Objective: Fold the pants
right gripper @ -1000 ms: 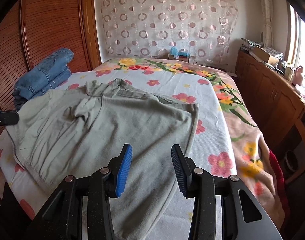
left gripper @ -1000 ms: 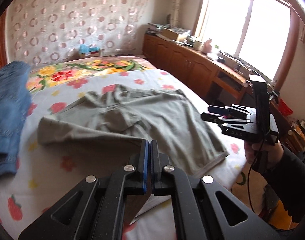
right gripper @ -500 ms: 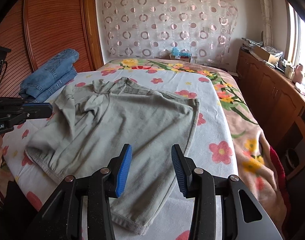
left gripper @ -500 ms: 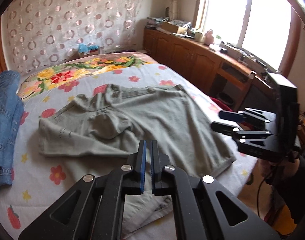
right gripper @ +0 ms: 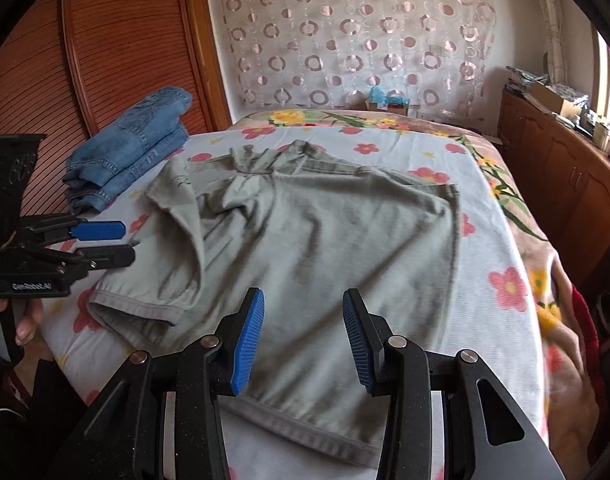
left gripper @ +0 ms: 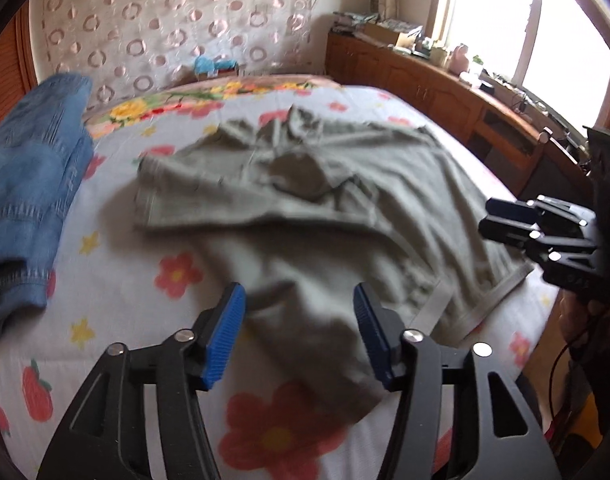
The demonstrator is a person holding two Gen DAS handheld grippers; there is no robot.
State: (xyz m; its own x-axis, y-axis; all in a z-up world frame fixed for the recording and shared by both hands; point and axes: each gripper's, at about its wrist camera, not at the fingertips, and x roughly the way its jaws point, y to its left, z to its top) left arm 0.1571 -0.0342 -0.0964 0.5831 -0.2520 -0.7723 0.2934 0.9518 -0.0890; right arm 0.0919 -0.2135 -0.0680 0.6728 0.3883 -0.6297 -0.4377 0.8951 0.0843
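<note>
Left gripper (left gripper: 299,316): jaws just been opening, now wide apart, nothing pinched, hovering over near leg end of grey-green pants (left gripper: 345,208). Right gripper (right gripper: 303,322): jaws part open, empty, above pants' hem (right gripper: 305,428). Pants lie rumpled, roughly flat across floral bedsheet (right gripper: 497,248). Folded blue jeans (right gripper: 133,152) beside them, apart, near wooden wardrobe (right gripper: 105,60).

We see bare bedsheet (right gripper: 501,240) right of the grey pants (right gripper: 325,240); left of them, folded jeans (right gripper: 133,152) block the way.
</note>
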